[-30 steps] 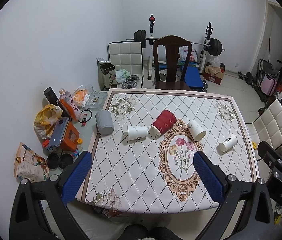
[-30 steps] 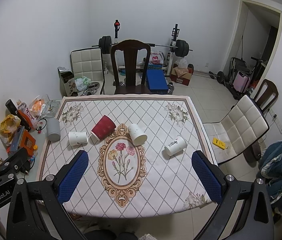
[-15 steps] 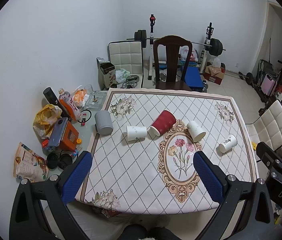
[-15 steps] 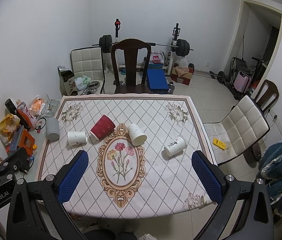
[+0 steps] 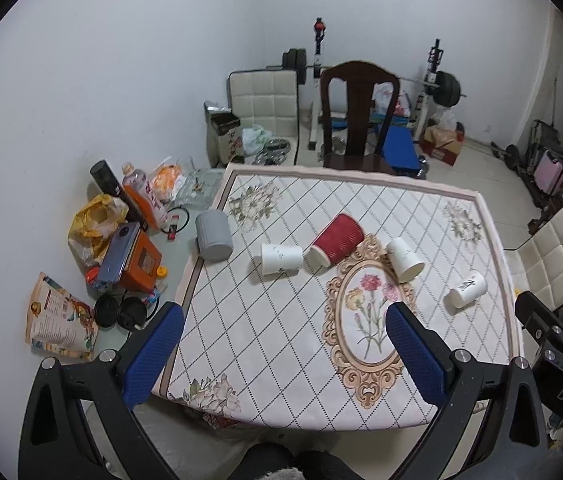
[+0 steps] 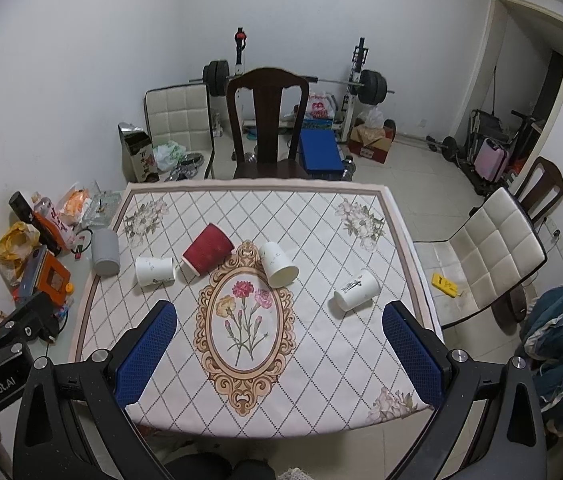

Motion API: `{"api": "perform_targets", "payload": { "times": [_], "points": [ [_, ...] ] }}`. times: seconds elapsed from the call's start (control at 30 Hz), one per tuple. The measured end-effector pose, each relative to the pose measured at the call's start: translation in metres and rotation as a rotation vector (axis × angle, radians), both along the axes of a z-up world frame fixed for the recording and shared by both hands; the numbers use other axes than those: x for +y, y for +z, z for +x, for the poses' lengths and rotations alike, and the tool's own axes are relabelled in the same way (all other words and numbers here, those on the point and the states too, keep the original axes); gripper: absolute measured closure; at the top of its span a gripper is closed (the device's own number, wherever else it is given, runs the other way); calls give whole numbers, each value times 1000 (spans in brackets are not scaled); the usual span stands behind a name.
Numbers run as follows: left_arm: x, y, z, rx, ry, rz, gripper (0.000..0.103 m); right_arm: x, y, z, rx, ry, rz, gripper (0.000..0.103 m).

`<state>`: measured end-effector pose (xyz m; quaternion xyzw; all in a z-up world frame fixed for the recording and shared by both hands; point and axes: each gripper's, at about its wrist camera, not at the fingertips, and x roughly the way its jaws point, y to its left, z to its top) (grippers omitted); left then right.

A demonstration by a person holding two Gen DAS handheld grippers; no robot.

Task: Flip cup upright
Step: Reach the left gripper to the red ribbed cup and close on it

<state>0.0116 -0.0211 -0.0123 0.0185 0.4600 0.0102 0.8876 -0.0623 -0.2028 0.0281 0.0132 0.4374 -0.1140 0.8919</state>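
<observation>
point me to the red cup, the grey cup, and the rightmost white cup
red cup [image 6: 207,253], right wrist view, on its ribbed side wall.
grey cup [image 5: 213,236], left wrist view, on its side wall, at the table's left edge.
rightmost white cup [image 6: 357,290], right wrist view, on its printed side wall.

We see five cups lying on their sides in a loose row across the table. At the left edge lies a grey cup [image 6: 105,252]. Near it is a white paper cup [image 6: 154,271], its mouth facing the red ribbed cup [image 6: 207,252] just beside it, whose mouth points toward us and to the left. Another white cup [image 6: 278,265] lies at the medallion's upper right, mouth toward us. Well apart to the right lies a printed white cup [image 6: 355,290].
</observation>
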Motion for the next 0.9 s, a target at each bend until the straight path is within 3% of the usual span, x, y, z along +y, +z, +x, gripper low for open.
{"api": "perform_targets", "payload": {
  "times": [0.2,0.4,0.67,0.9],
  "points": [
    [0,-44,30,70,37,63,0,-3,-48,46,104,10,19,0],
    [0,-101,78,198,11,88,0,-15,-123,91,241,-26,53,0],
    [-13,-181,161,357,-82,147,0,-24,-231,155,443,-114,56,0],
    [-42,-236,226,422,-220,210,0,-47,-307,198,580,-213,81,0]
  ]
}}
